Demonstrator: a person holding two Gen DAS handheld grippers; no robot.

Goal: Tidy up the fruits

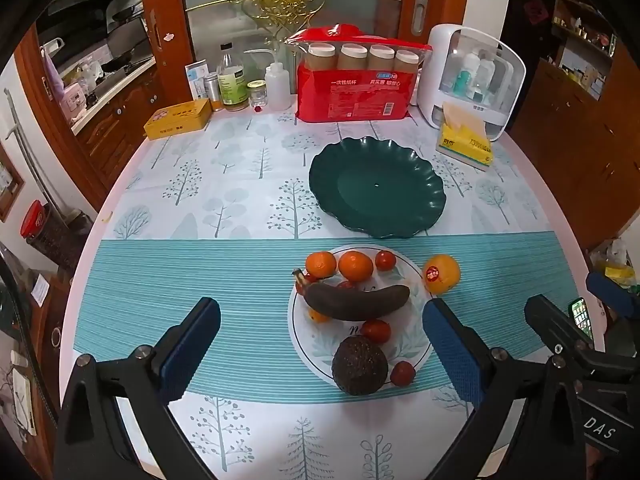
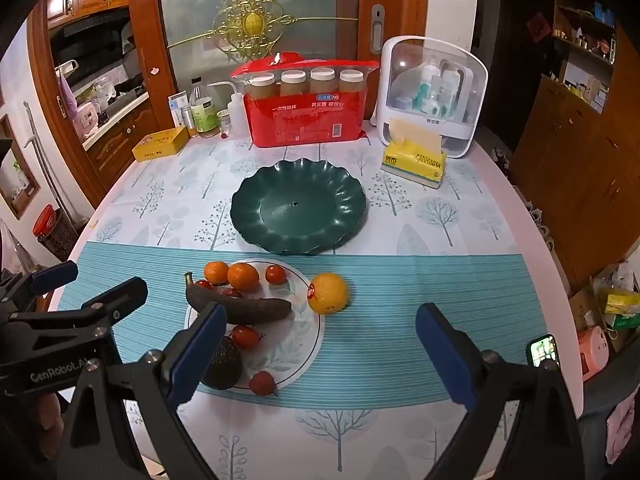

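1. Your left gripper [image 1: 320, 344] hangs above the near part of the table [image 1: 240, 184] with its jaws spread wide and nothing between the blue pads; it is angled down toward the fruit.
2. Your right gripper [image 2: 316, 352] is just as wide apart and also empty, tilted down over the striped teal band of the tablecloth [image 2: 400, 320].
3. The white plate [image 1: 404, 344] sits on that teal band and carries most of the fruit.
4. On it, a dark, overripe banana [image 1: 356, 300] lies across the middle.
5. Two small oranges [image 1: 338, 266] rest side by side at the plate's far edge, with a cherry tomato [image 1: 385, 260] just beside them.
6. A dark avocado [image 1: 359, 365] sits at the plate's near rim; another tomato [image 1: 376, 331] lies between it and the banana, and one more [image 1: 402, 373] just to the avocado's right.
7. More small red fruit is partly hidden behind the banana; you cannot count it from here.
8. A larger orange with a red sticker [image 1: 441, 274] lies off the plate on the cloth, just beside the plate's right rim.
9. The dark green scalloped dish [image 1: 332, 184] stands farther back on the tree-patterned cloth, with no fruit in it.
10. Behind it stand a red package [image 1: 352, 96], a yellow tissue pack [image 1: 466, 142] and a yellow tin [image 1: 178, 118].
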